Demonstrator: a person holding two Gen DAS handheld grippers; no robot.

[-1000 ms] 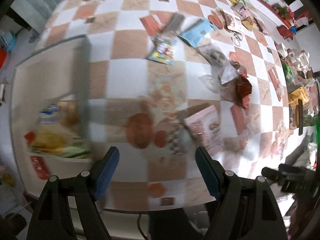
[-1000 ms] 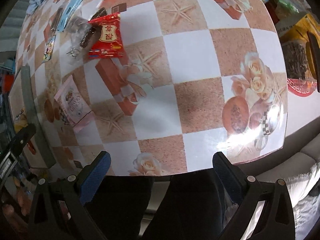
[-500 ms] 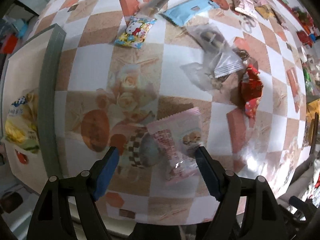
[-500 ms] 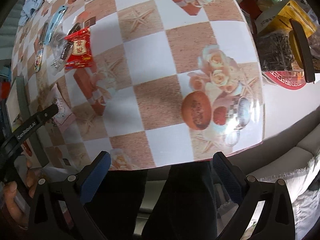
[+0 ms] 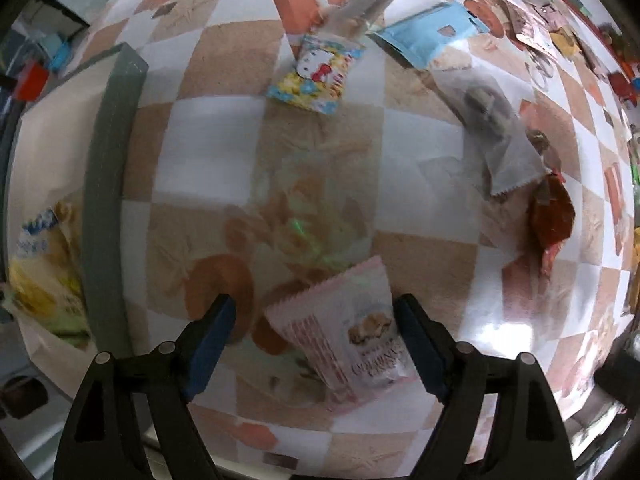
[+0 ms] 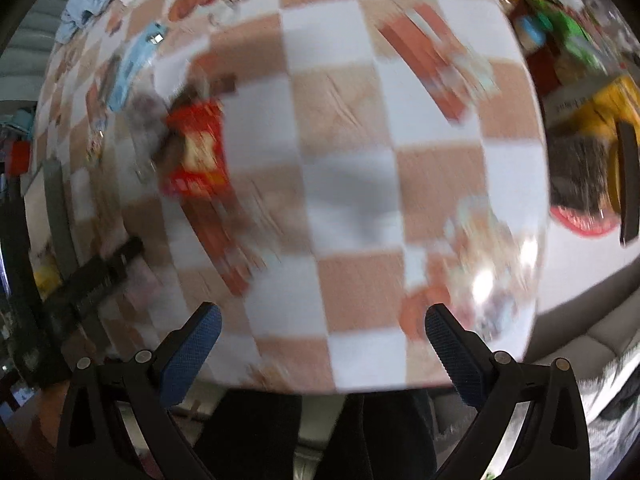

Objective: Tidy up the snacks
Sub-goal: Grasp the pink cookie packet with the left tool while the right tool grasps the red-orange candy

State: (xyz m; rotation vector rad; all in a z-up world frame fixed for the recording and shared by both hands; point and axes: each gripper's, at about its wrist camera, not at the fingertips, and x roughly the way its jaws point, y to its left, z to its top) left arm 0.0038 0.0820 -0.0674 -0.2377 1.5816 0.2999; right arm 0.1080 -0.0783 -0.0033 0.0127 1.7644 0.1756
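pink snack packet [image 5: 352, 336] lies partly hidden between opening left claw [image 5: 316, 334].

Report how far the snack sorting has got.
Done: one yellow-and-white snack bag lies in the grey-rimmed white tray. In hand: the left hand-held gripper, jaws opening, straddles the pink cookie packet, not yet gripped. Left: the cartoon-cat candy packet, light blue packet and red packet.
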